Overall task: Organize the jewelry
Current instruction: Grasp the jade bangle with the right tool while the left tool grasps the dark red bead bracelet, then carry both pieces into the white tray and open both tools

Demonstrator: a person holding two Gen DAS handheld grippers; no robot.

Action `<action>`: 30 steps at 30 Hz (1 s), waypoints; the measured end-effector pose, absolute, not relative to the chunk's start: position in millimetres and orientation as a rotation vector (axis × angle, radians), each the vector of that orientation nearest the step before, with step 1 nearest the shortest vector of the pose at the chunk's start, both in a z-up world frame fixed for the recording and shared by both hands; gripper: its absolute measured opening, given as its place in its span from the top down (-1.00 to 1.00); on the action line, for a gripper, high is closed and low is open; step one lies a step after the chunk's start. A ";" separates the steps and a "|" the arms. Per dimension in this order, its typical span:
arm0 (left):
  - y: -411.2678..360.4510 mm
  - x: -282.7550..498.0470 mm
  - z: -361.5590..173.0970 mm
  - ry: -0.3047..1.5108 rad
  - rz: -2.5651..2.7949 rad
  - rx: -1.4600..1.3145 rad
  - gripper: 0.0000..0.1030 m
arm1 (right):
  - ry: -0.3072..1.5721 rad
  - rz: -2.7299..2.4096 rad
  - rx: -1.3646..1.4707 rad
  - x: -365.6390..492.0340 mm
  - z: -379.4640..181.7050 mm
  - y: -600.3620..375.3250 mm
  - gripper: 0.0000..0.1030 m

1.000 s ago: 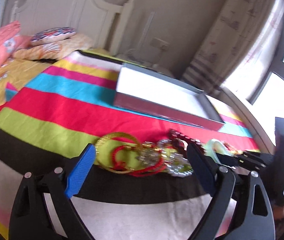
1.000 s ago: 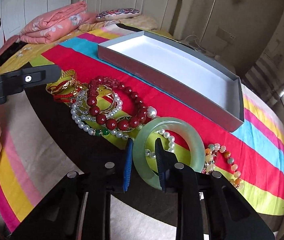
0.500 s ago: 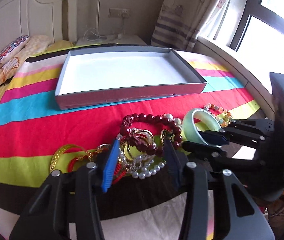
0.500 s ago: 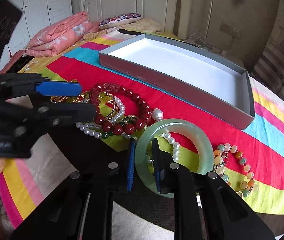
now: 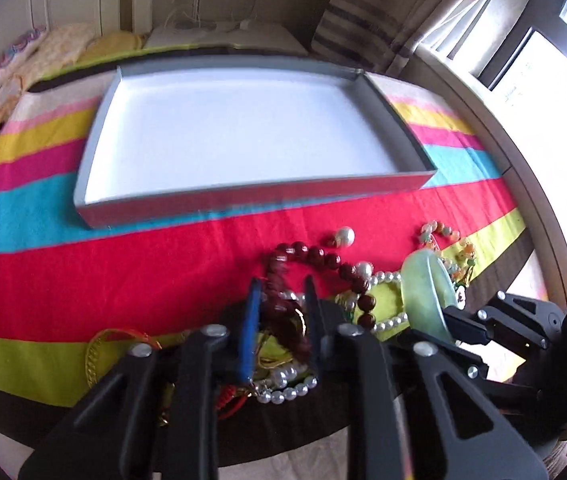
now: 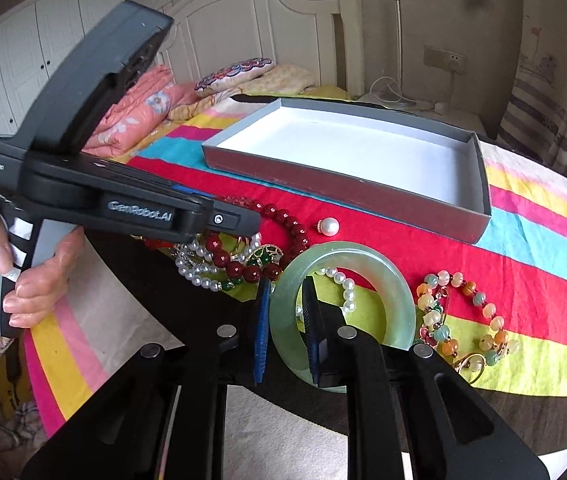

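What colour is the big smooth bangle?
Pale green bangle, clearest in the right wrist view.

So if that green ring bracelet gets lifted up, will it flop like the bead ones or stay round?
The green bangle is one solid hoop with no string, so it likely stays round. Its glossy surface may be slippery between the right gripper pads clamped on its rim. It looks stone-like, so probably heavy for its size and could crack if dropped, though the striped blanket is soft.
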State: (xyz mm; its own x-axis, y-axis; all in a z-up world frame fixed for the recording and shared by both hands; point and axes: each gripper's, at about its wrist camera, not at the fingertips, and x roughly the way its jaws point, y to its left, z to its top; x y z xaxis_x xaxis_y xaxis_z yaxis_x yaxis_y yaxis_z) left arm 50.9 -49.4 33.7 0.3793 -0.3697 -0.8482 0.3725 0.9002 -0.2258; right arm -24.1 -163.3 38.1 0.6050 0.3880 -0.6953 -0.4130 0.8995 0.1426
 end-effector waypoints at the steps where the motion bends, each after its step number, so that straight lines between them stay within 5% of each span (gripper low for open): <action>1: -50.5 47.8 38.1 1.062 -0.479 0.007 0.76 | 0.791 0.465 -0.020 -24.9 38.8 -165.4 0.68; 17: -82.2 -2.1 101.1 0.825 -0.556 0.100 0.76 | 0.672 0.536 0.232 -39.3 54.3 -206.2 0.68; 30: -67.2 51.3 131.6 0.743 -0.436 0.076 0.76 | 0.606 0.426 0.028 -10.5 95.1 -185.7 0.69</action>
State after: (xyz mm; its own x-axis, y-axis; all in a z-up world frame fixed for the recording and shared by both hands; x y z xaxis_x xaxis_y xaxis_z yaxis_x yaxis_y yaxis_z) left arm 51.3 -67.2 131.6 0.6512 -0.3574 -0.6694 0.4105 0.9078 -0.0853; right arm -10.5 -185.7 95.1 0.7380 0.3962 -0.5462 -0.3800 0.9130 0.1487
